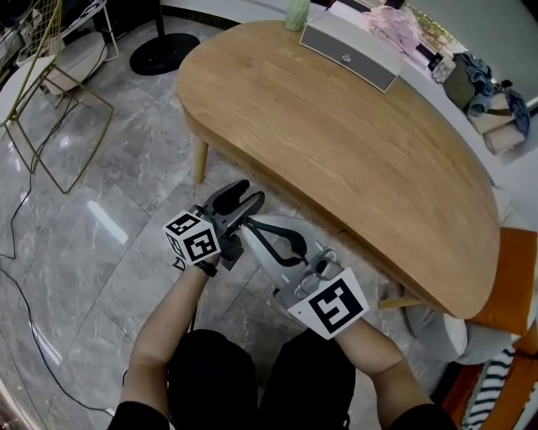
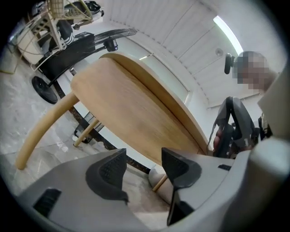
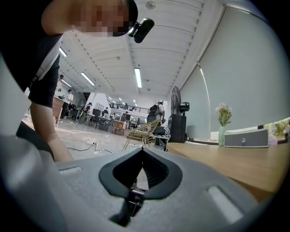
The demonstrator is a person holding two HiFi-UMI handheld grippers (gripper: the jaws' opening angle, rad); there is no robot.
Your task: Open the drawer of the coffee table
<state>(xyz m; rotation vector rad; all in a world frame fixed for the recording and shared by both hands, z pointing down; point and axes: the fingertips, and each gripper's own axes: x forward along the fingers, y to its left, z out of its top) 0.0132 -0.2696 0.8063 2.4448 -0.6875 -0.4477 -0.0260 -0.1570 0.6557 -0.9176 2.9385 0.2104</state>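
Note:
The wooden coffee table (image 1: 336, 134) fills the upper right of the head view; I see no drawer front or handle in any view. My left gripper (image 1: 244, 197) hovers just short of the table's near edge, aimed at it. Its jaws are open with nothing between them. In the left gripper view, the left gripper (image 2: 145, 170) looks up at the table's underside (image 2: 136, 113) and a slanted leg (image 2: 45, 127). My right gripper (image 1: 254, 227) sits just behind the left one, shut and empty. The right gripper view shows the right gripper (image 3: 142, 154) with pads meeting and the tabletop (image 3: 235, 163) to its right.
A grey speaker box (image 1: 349, 46) and a pale green vase (image 1: 297, 13) stand on the table's far side. A gold wire chair (image 1: 50, 92) and a black fan base (image 1: 164, 52) stand on the marble floor to the left. Cables (image 1: 17, 277) trail there. An orange seat (image 1: 513, 277) is at right.

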